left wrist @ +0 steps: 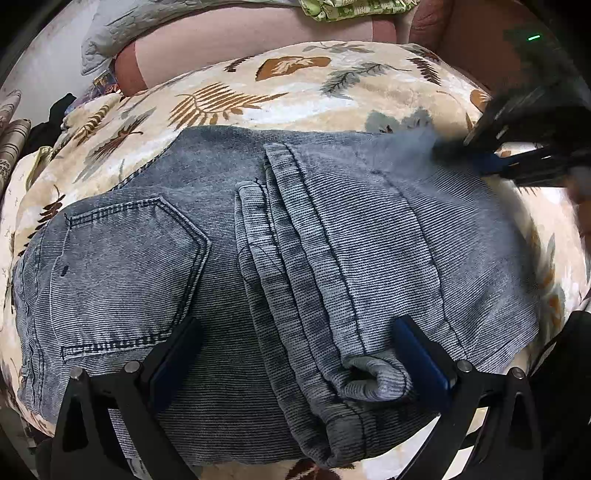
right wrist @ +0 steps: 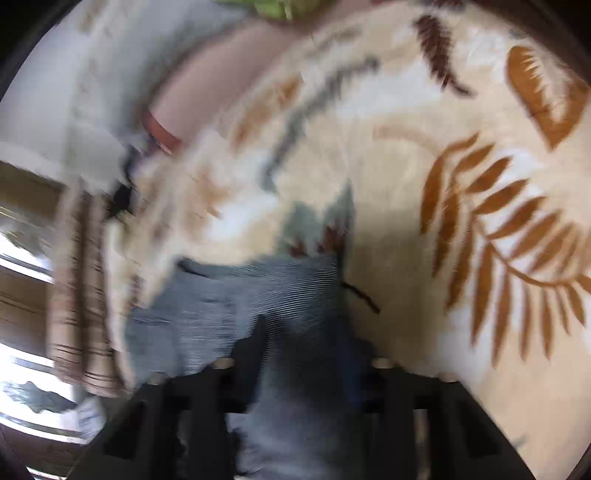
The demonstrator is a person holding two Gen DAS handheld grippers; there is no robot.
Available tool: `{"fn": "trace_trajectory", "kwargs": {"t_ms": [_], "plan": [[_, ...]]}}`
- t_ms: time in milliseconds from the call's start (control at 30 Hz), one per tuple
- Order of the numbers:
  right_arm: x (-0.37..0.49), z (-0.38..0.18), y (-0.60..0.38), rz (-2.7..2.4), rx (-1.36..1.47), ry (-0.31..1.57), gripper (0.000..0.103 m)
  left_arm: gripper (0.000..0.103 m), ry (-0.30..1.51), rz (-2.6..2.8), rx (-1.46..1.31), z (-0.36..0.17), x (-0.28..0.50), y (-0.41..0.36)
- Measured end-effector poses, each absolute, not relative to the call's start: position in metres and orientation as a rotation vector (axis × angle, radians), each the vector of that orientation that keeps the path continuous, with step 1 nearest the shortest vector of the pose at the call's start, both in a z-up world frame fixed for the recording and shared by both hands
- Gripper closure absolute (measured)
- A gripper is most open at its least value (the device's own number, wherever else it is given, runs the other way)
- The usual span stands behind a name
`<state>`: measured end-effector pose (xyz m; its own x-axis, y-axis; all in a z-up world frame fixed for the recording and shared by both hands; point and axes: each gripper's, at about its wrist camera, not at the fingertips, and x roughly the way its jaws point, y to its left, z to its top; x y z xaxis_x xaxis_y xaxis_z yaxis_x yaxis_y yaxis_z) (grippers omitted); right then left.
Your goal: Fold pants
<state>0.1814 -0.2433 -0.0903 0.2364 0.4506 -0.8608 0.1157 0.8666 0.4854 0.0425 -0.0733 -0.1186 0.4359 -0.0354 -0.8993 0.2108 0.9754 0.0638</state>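
Grey-blue denim pants (left wrist: 229,266) lie folded on a leaf-patterned blanket (left wrist: 280,92), back pocket at the left and the legs laid over at the right. My left gripper (left wrist: 295,354) is open just above the near edge of the pants, one finger on each side of the leg hems, holding nothing. My right gripper (left wrist: 476,158) comes in from the right and is shut on the far right corner of the pants, which is blurred. In the blurred right wrist view, denim (right wrist: 236,295) sits between the fingers of that gripper (right wrist: 303,339).
The blanket (right wrist: 406,184) covers a rounded cushion surface. A pink bolster (left wrist: 236,44) and a grey quilted cloth (left wrist: 147,22) lie behind it. Green patterned fabric (left wrist: 351,9) is at the top. Dark clothing (left wrist: 55,118) and rolled cloths are at the left.
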Motion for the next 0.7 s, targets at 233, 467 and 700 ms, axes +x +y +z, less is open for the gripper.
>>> {"fn": "trace_trajectory", "kwargs": {"t_ms": [233, 467, 700], "plan": [[0.162, -0.05, -0.247, 0.131, 0.384, 1.17, 0.096, 0.0, 1.021, -0.169, 0.084, -0.084, 0.034, -0.067], [0.146, -0.058, -0.271, 0.141, 0.593, 1.154, 0.091, 0.0, 1.115, -0.162, 0.171, -0.121, 0.045, -0.081], [0.107, -0.06, -0.262, 0.459, 0.818, 1.199, 0.047, 0.0, 1.134, -0.173, 0.133, -0.117, 0.046, -0.073]]}}
